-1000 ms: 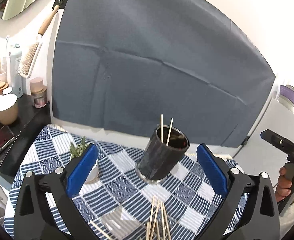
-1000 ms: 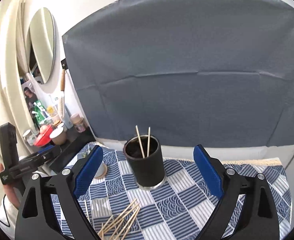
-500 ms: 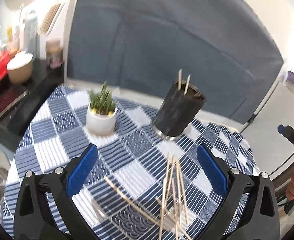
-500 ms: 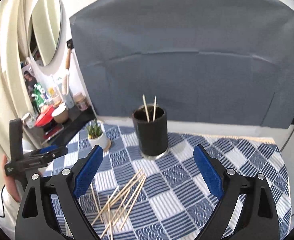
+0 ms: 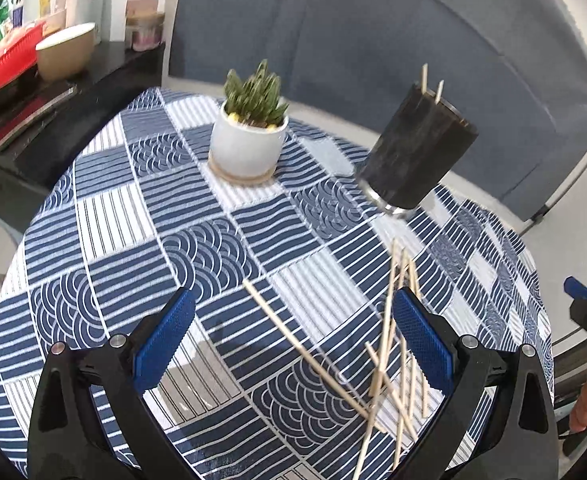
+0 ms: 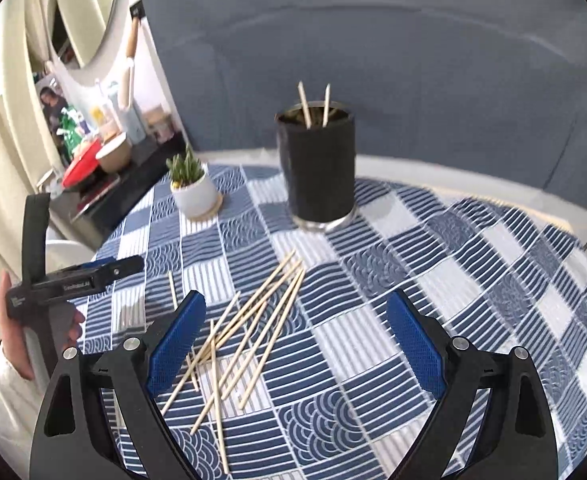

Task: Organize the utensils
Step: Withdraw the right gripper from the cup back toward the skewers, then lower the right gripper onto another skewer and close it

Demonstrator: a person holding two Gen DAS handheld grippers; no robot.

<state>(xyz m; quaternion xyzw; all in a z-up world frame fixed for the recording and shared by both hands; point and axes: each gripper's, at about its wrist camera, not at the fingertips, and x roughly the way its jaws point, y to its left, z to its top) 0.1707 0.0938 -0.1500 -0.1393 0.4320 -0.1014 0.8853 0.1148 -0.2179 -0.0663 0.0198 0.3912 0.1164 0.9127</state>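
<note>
Wooden skewers [image 6: 249, 332] lie scattered in a loose, crossed heap on the patterned cloth of the surface [image 6: 473, 264], in front of the black holder cup [image 6: 317, 164], which already has two sticks standing in it; the left gripper [image 5: 293, 336] hangs above the cloth with its blue pads spread wide and nothing between them, one long skewer running diagonally through that gap below; the right gripper [image 6: 293, 344] is likewise wide apart and empty, poised over the near edge of the heap; the step in hand looks like a first pick from the pile; the sticks are thin, overlap and will roll, so my judgement is to go for one lying clear of the others, such as the lone diagonal one, come down with the pads across its length rather than along it, and pinch near the middle so it lifts level; a grab into the tangle could flick neighbours off the surface; the small potted plant [image 5: 249, 136] stands well to the side, out of the way.
</note>
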